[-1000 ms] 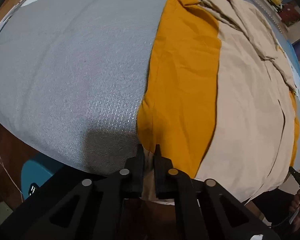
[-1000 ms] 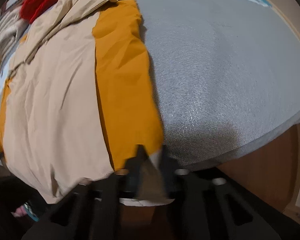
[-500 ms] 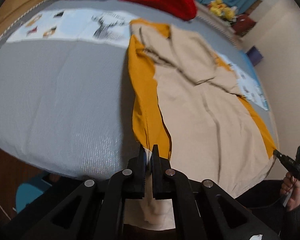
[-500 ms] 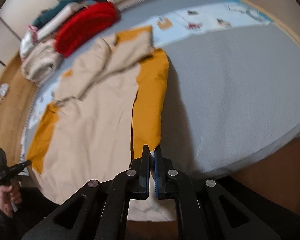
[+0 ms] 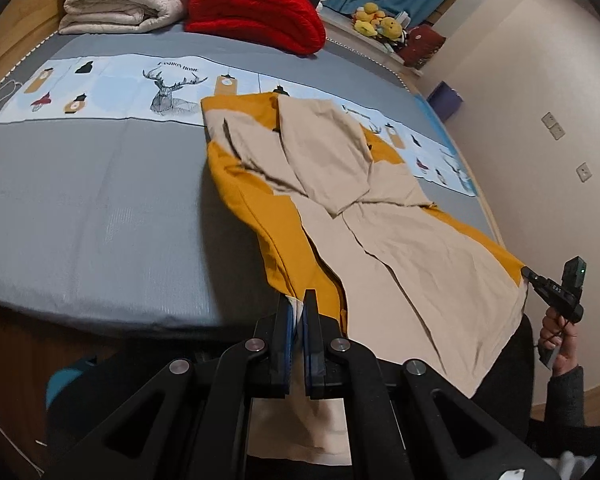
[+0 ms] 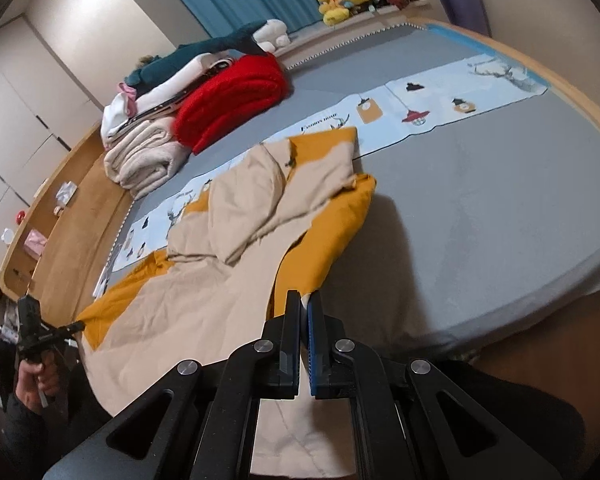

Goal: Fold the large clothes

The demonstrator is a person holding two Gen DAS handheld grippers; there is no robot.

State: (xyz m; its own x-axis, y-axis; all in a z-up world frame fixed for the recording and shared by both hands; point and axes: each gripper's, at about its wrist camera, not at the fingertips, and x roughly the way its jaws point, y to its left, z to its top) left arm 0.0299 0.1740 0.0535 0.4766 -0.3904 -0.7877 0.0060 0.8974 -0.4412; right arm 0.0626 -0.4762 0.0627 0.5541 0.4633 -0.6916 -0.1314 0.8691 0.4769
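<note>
Left gripper (image 5: 297,312) and right gripper (image 6: 304,312) both clamped on beige-and-mustard garment (image 5: 380,216) hem corners at bed (image 5: 100,208) near edge; hem held raised, likely to fold toward collar.

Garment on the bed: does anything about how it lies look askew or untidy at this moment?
Somewhat. The mustard and beige garment lies mostly flat on the bed, but its far end is rumpled: beige flaps are folded over unevenly, leaving lopsided mustard patches. The left gripper and right gripper each pinch a near hem corner. Nothing looks damaged.
</note>
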